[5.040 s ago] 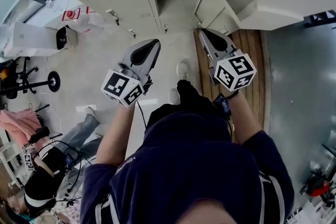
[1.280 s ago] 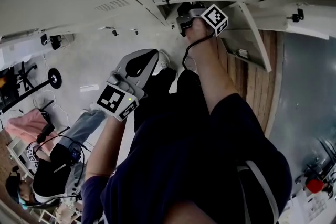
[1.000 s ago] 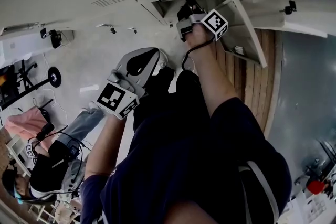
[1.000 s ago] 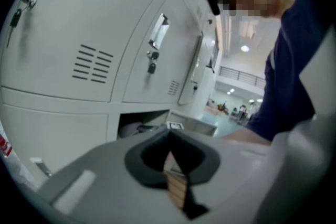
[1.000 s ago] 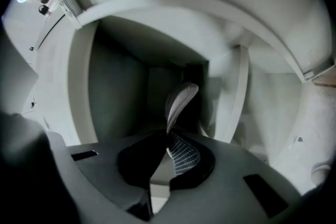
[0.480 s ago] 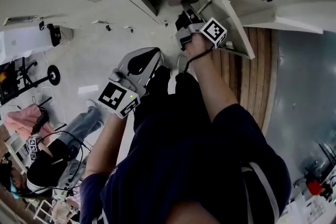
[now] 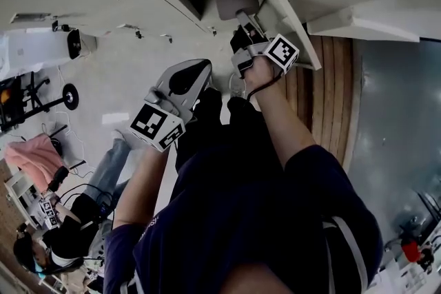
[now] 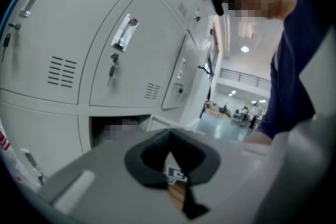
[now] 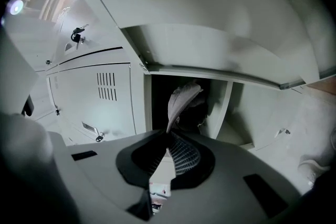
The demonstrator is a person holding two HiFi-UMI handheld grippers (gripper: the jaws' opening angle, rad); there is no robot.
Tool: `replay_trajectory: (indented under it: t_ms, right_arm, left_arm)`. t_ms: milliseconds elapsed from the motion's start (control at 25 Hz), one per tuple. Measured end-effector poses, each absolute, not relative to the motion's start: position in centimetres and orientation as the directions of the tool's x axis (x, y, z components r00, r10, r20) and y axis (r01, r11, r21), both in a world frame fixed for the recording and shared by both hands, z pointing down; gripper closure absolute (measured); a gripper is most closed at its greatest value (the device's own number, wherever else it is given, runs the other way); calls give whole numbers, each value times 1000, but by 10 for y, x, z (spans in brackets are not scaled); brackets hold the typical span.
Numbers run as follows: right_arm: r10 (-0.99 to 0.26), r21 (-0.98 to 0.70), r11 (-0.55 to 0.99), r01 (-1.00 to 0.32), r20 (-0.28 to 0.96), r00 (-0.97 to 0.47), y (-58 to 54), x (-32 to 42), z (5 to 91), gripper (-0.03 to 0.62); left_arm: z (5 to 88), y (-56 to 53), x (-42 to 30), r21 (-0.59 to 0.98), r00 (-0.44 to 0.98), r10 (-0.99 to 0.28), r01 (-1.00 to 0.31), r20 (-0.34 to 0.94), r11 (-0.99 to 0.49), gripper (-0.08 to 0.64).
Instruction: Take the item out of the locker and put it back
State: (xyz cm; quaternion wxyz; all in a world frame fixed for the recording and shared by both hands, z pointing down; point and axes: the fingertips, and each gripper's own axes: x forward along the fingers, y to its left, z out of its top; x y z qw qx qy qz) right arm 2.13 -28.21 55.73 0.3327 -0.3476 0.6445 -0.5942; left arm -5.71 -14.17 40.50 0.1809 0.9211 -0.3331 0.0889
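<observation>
Evidently right gripper (image 9: 168, 134) pinching pale item (image 9: 181, 99), perhaps cloth, left gripper (image 8: 169, 135) pressed together

Pale floor (image 7: 131, 79) lies left of the left tongs (image 7: 204, 67); wood planks (image 7: 334, 100) right of the right tongs (image 7: 242, 27).
</observation>
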Motion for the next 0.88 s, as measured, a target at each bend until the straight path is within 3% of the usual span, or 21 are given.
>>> replay_trajectory:
  t_ms: [880]
  right_arm:
    - [-850,-992,66,-110,2,-526,-198,28,514,571]
  left_arm:
    - [382,-127,-69,288,838,-487,-543,246,-789,557]
